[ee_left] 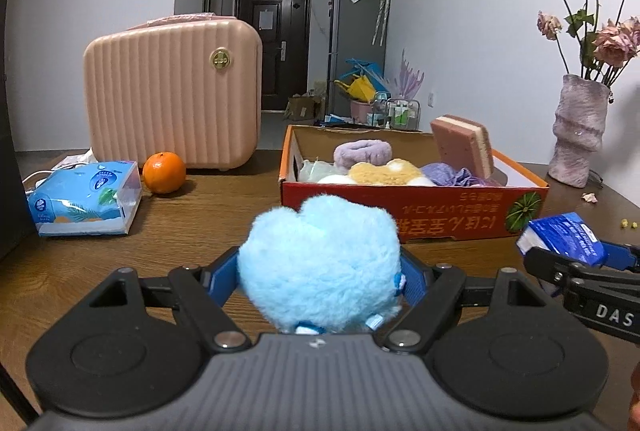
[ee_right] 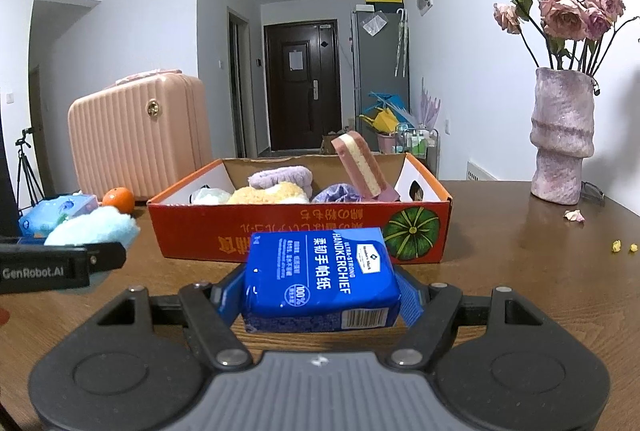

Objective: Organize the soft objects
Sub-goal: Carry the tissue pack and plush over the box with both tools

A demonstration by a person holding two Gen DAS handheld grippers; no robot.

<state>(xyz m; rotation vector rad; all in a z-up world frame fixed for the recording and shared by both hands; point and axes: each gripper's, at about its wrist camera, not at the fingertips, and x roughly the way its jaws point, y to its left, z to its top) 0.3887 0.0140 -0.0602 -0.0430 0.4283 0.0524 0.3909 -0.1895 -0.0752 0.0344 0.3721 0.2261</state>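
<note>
Two grippers side by side above the wooden table (ee_left: 200, 215), just short of the red cardboard box (ee_left: 412, 207). Left gripper (ee_left: 320, 279) pinching a fluffy blue plush (ee_left: 320, 263); right gripper (ee_right: 322, 291) clamped on a blue handkerchief pack (ee_right: 320, 279). Already in the box: purple scrunchie (ee_left: 362, 151), yellow plush (ee_left: 384, 171), pink-and-cream sponge (ee_left: 464, 147) leaning on the far right wall. Off to the left: tissue pack (ee_left: 84, 199), orange (ee_left: 164, 173) just beside it, pink case (ee_left: 172, 91) behind. Right of the box, vase of dried roses (ee_right: 562, 135).
</note>
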